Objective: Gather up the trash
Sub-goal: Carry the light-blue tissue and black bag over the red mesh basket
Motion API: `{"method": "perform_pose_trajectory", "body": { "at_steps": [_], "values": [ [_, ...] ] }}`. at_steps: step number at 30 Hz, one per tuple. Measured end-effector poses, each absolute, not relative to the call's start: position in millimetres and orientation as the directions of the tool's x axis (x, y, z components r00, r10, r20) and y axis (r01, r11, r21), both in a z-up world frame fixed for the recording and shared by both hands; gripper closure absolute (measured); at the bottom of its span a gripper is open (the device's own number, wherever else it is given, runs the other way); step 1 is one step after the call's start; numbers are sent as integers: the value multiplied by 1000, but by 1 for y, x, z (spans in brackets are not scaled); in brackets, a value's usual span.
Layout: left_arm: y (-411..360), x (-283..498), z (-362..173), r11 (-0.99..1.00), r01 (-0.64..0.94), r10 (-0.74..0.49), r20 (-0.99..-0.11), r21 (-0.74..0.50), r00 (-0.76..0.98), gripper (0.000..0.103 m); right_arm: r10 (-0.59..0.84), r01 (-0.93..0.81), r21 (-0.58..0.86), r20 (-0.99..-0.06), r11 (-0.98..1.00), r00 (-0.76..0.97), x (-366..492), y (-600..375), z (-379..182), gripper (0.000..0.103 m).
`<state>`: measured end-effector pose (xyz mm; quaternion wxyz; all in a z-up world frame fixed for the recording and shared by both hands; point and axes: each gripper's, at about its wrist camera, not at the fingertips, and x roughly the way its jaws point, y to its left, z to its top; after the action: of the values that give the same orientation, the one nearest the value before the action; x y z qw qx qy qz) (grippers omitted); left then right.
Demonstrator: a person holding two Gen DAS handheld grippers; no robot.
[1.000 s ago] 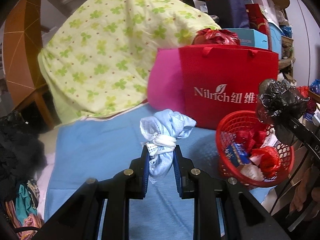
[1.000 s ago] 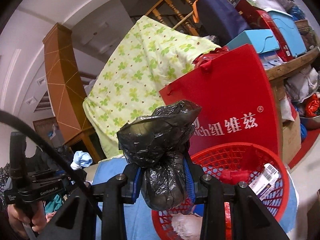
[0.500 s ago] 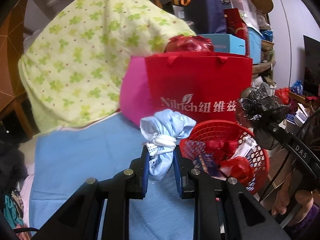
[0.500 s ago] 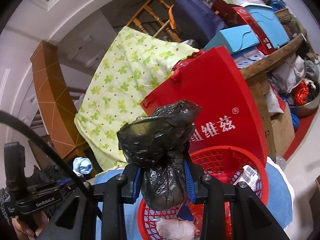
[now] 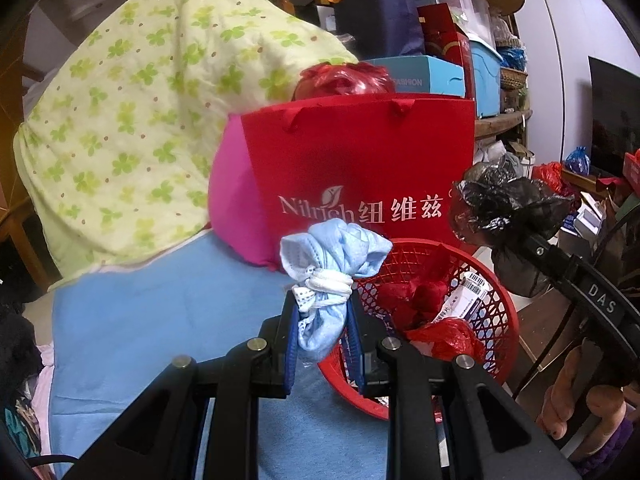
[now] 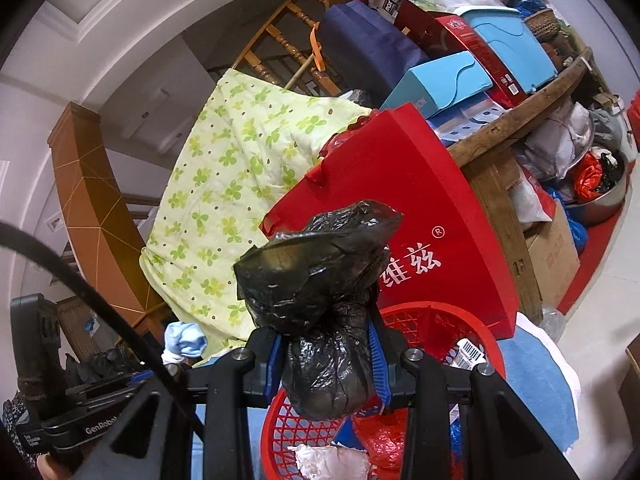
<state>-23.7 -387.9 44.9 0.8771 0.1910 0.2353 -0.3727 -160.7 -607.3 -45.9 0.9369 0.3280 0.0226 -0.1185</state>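
My left gripper [image 5: 323,336] is shut on a knotted light-blue cloth bundle [image 5: 332,264] and holds it at the left rim of a red mesh basket [image 5: 500,312]. The basket holds red wrappers, a barcoded packet and crumpled paper. My right gripper [image 6: 328,364] is shut on a knotted black plastic bag [image 6: 320,276] and holds it above the basket [image 6: 432,316]. The black bag [image 5: 504,204] also shows in the left wrist view, over the basket's right side. The blue bundle [image 6: 184,338] shows at the left in the right wrist view.
The basket sits on a blue cloth surface [image 5: 160,320]. Behind it stands a red paper bag [image 5: 360,172] with a pink cushion [image 5: 236,208] and a green-patterned quilt [image 5: 140,120]. Stacked boxes [image 6: 460,76] and clutter fill the right side.
Both grippers have moved closer to the basket with their bundles. The blue bundle now sits at the basket's left rim; the black bag is over it.
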Motion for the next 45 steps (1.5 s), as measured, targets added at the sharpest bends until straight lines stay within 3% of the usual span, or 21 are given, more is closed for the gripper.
{"method": "perform_pose_trajectory", "body": {
  "at_steps": [45],
  "values": [
    [-402, -26, 30, 629, 748, -536, -580, 211, 614, 79, -198, 234, 603, -127, 763, 972, -158, -610, -45, 63]
  ]
}}
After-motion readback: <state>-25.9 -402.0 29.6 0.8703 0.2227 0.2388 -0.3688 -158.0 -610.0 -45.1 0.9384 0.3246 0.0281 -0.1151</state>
